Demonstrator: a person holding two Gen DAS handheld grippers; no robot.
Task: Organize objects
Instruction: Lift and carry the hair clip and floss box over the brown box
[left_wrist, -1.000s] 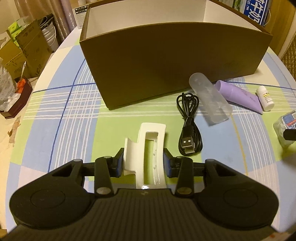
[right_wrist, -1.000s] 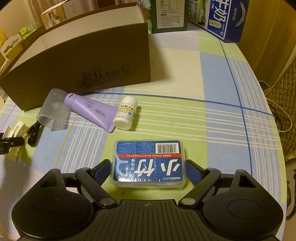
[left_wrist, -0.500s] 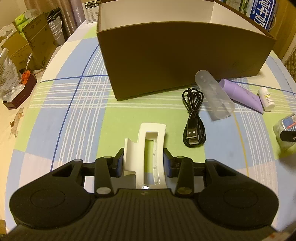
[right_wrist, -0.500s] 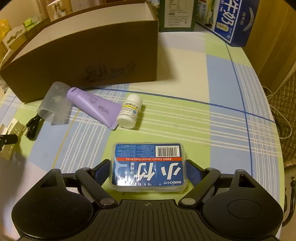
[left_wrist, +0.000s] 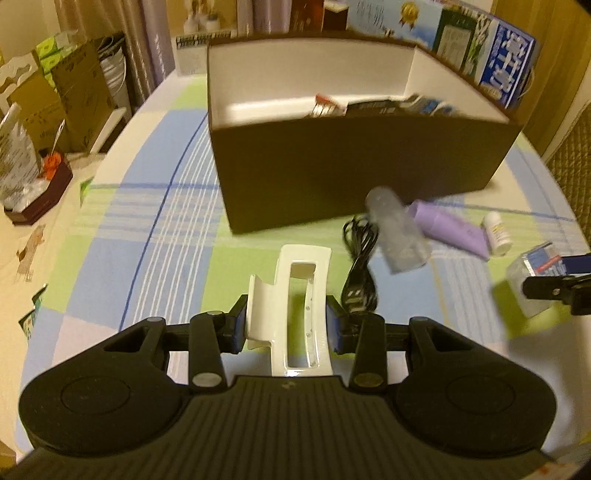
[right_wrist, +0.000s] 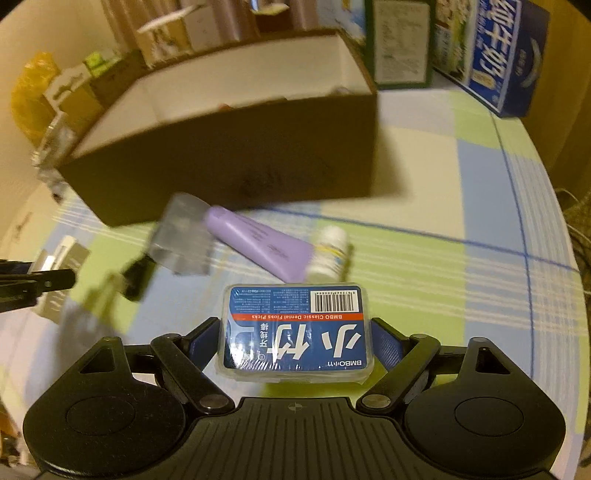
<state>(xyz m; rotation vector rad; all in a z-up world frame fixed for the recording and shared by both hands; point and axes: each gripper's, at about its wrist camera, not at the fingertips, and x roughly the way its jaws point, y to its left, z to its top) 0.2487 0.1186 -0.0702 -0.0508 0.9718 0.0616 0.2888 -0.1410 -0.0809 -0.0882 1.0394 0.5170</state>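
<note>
Box (left_wrist: 354, 173) contents blurred; left hand-held gripper (left_wrist: 288, 326) clamps white clip (left_wrist: 295, 291), right hand-held gripper (right_wrist: 295, 341) clamps floss-pick pack (right_wrist: 295, 332).

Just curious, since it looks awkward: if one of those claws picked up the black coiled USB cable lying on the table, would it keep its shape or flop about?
Probably flop. The black coiled USB cable is thin and loosely looped, so the loops would likely sag and dangle. It looks light, and its plug end might swing. It seems unlikely to roll, since it lies flat on the checked tablecloth.
</note>
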